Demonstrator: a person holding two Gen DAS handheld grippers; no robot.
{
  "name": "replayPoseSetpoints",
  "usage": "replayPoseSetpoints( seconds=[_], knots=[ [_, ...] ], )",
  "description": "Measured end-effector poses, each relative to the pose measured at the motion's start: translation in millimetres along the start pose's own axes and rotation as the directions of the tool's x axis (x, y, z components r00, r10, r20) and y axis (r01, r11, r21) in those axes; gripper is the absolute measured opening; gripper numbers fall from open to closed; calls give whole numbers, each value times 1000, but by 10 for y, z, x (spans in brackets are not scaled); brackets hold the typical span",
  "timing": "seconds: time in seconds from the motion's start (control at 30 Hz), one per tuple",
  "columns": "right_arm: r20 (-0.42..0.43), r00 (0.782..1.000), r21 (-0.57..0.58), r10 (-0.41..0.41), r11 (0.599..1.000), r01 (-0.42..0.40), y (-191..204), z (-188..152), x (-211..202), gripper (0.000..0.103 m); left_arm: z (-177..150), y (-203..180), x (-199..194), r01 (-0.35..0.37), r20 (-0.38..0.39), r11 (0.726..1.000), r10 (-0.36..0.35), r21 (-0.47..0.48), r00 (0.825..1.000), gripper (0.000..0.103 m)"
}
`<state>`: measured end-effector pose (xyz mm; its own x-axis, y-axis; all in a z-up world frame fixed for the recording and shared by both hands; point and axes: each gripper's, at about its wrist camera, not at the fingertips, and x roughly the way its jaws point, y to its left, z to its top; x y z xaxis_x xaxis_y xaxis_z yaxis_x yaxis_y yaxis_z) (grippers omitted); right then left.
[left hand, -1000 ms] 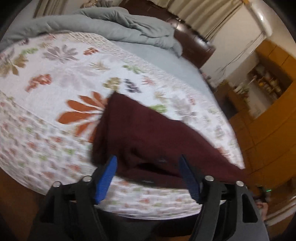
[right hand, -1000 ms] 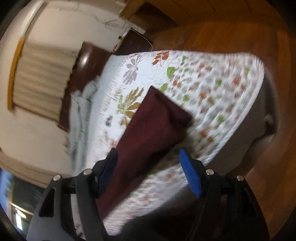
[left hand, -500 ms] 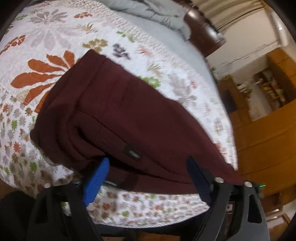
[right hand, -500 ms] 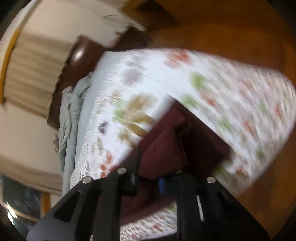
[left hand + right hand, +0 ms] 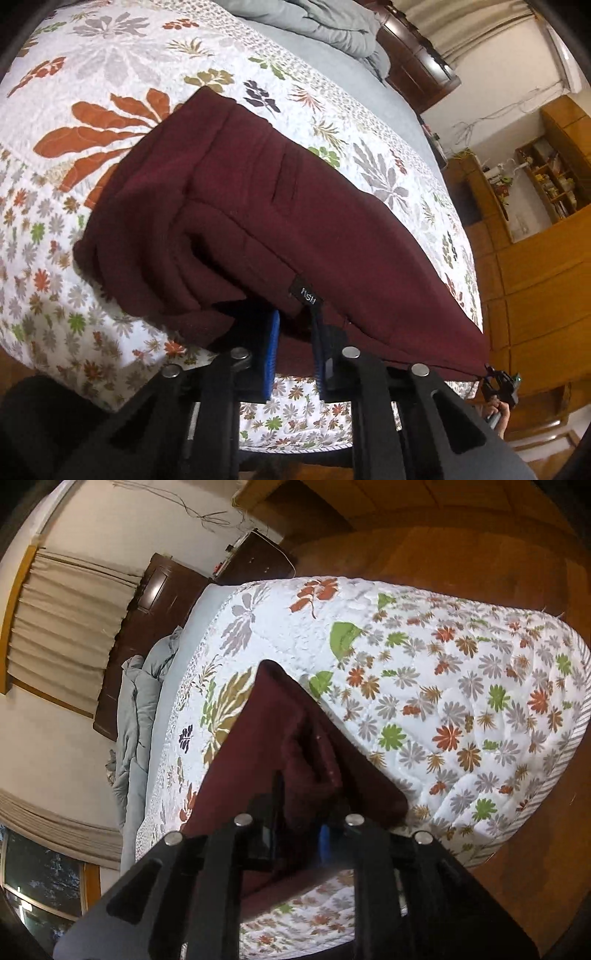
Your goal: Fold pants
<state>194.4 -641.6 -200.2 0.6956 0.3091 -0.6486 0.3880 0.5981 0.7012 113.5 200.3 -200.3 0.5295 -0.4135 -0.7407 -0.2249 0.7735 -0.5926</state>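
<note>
Dark maroon pants (image 5: 266,206) lie folded lengthwise on a white floral quilt (image 5: 110,66) on a bed. My left gripper (image 5: 293,325) is shut on the near edge of the waist end, beside a small black label (image 5: 306,297). In the right wrist view the same pants (image 5: 258,738) run away from me, and my right gripper (image 5: 301,812) is shut on a bunched fold of the fabric at the leg end. The far right tip of the pants meets the other gripper (image 5: 500,384) at the frame's edge.
A grey duvet (image 5: 325,18) is heaped at the head of the bed by a dark wooden headboard (image 5: 417,62). Wooden cabinets and shelves (image 5: 546,221) stand to the right. Wooden floor (image 5: 480,542) surrounds the bed's corner. Curtains (image 5: 66,627) hang behind.
Both grippers moved in from open above the quilt edge and closed on the pants' near edge, the right one first and then the left.
</note>
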Motion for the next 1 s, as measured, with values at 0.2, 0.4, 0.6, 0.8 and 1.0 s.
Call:
replayPoseSetpoints(
  seconds=[0.2, 0.4, 0.6, 0.8, 1.0],
  knots=[
    [-36, 999, 10, 20, 1000, -20, 28, -33, -93, 53, 15, 96, -52, 92, 55, 991, -86, -102, 995, 73],
    [-57, 997, 32, 59, 998, -57, 79, -196, -20, 49, 126, 91, 22, 76, 73, 992, -69, -105, 995, 22],
    [-5, 999, -9, 46, 999, -46, 165, -200, -143, 8, 86, -157, -427, 137, 235, 989, -119, -60, 965, 12],
    [-57, 998, 1, 9, 1000, -9, -29, -322, 34, 8, -129, 255, -264, 119, 174, 971, -83, -208, 981, 12],
    [-38, 999, 39, 13, 999, -11, -59, -364, -111, 42, -153, 89, -170, 7, 147, 990, 15, -142, 989, 26]
  ],
)
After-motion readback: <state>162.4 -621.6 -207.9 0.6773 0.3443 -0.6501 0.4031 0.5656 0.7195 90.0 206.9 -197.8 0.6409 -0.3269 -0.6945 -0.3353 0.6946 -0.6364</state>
